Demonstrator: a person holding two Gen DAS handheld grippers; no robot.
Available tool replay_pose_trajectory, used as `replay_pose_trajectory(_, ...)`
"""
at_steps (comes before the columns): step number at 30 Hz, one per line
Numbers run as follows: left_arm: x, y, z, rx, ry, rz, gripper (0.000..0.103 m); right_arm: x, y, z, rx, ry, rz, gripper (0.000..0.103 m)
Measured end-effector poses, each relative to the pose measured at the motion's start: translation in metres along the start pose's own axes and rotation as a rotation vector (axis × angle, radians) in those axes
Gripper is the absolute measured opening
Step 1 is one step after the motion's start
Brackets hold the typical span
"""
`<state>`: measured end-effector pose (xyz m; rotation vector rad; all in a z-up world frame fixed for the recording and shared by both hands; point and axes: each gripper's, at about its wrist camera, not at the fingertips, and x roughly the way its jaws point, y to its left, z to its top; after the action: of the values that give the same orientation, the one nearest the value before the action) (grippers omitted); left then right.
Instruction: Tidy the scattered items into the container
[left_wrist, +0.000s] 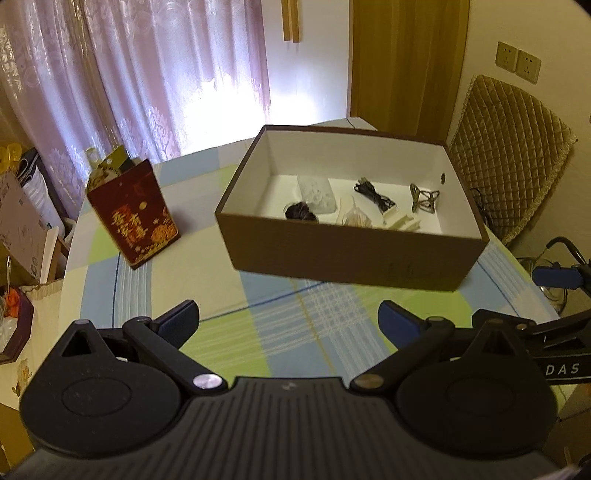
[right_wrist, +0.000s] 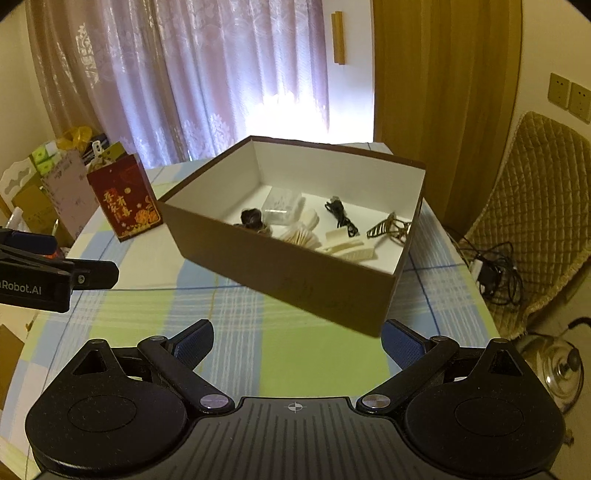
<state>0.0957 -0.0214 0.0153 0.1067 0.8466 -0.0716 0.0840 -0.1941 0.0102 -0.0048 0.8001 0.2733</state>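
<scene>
Container: brown box (left_wrist: 354, 254) with a white interior, centre of the left wrist view, standing on the checked tablecloth (left_wrist: 280, 332); open top, no lid seen.
Contents: dark hair tie (left_wrist: 301, 212), clear plastic case (left_wrist: 317, 194), black cable (left_wrist: 373, 195), metal butterfly clip (left_wrist: 424, 199), cream hair clip (left_wrist: 400, 223) and a pale pleated item (left_wrist: 356, 219), all lying on the box floor.
Progress: judged complete or nearly so; no loose small items show on the cloth in either view.
Remaining: a red gift bag (left_wrist: 135, 214) stands upright at centre left, apart from the box; it appears not to belong to the scattered lot, though that cannot be confirmed.
Left gripper (left_wrist: 288, 319): lower centre of its frame, fingers spread wide, holding nothing, held above the cloth short of the near box wall.
Right gripper (right_wrist: 297, 338): lower centre of its frame, fingers likewise spread and empty, its right pad (right_wrist: 400, 345) just beside the near corner of the box; contact cannot be told.
Pose: both tools level, side by side, pointed at the box.
</scene>
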Motion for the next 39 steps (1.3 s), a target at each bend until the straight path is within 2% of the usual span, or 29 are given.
replay_pose_trajectory(8,-0.013,0.011,-0.021,0.011,0.007,-0.032,0.102,-0.018,0.024,-0.017,0.019,-0.014,-0.041,0.102)
replay_pose_trajectory(23,-0.046,0.025,-0.040,0.021,-0.057,-0.050,0.102,-0.041,0.058,-0.032,0.008,-0.053,-0.070,0.102)
replay_pose_trajectory(39,-0.063,0.014,-0.058,0.050,-0.081,-0.080,0.102,-0.060,0.063,-0.053,0.024,-0.064,-0.101,0.102)
